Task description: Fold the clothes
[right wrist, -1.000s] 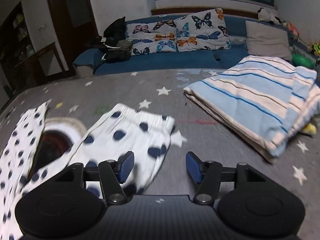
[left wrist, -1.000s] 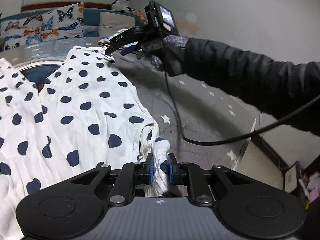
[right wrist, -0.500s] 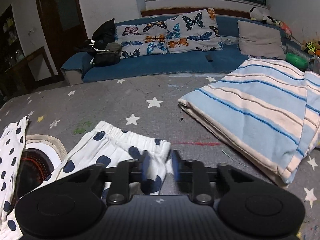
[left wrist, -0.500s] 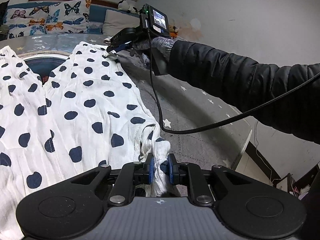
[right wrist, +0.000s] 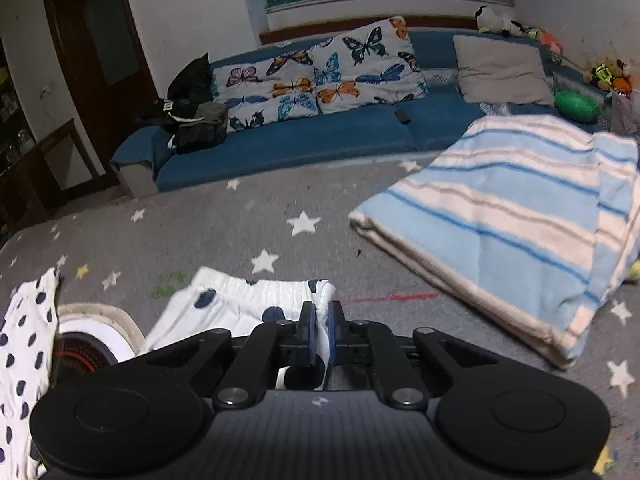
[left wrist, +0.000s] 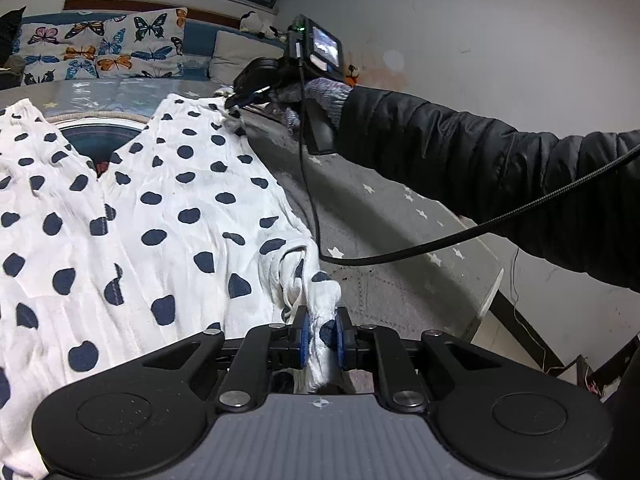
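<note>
White trousers with dark blue dots (left wrist: 160,208) lie spread on a grey star-patterned cover (left wrist: 400,240). My left gripper (left wrist: 320,336) is shut on a bunched near corner of the cloth. In the left wrist view, my right gripper (left wrist: 236,101) sits at the trousers' far corner, held by a gloved hand (left wrist: 316,94) in a black sleeve. In the right wrist view, my right gripper (right wrist: 320,330) is closing its jaws onto the ribbed edge of the trousers (right wrist: 240,304), pads pressing the cloth. The other leg (right wrist: 24,340) lies at the left.
A folded blue-and-white striped blanket (right wrist: 500,216) lies to the right on the cover. A round dark object with a pale rim (right wrist: 80,344) shows between the trouser legs. A blue sofa (right wrist: 320,140) with butterfly pillows stands behind. A black cable (left wrist: 440,244) hangs over the cover's right edge.
My right gripper went from open above the trouser edge to shut on its corner. The left gripper kept its grip on the bunched cloth.
</note>
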### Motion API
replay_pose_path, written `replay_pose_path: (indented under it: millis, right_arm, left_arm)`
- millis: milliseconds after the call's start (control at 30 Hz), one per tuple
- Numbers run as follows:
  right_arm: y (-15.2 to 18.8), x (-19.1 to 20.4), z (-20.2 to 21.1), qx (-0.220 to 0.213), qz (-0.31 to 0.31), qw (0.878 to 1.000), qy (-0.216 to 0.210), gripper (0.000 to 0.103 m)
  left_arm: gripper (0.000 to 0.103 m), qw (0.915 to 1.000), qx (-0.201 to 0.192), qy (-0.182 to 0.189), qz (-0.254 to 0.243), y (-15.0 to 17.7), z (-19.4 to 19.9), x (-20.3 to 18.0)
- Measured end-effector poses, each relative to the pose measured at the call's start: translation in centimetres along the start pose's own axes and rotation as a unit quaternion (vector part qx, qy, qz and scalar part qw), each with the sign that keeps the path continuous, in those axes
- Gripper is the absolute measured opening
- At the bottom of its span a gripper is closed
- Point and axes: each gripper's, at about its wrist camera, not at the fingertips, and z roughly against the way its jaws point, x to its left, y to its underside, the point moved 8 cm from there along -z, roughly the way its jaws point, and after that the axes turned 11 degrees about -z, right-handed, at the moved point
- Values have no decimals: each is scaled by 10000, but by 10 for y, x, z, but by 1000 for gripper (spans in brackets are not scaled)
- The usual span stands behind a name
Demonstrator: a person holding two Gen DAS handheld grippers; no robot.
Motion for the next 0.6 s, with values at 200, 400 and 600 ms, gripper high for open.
replay_pose_path:
  millis: [200, 400, 600]
  right_arm:
    - [-21, 17, 28, -216, 40, 9998, -18, 5]
    - [-36, 59, 43, -381, 257, 9989, -96, 5]
    - [-44, 119, 45, -473, 531, 9973, -194, 5]
  left_arm:
    - [12, 9997, -159, -50, 172, 4, 18, 4]
    - [11, 9975, -449, -231, 493, 10, 47, 17]
    - [11, 9923, -790, -466, 826, 18, 83, 29]
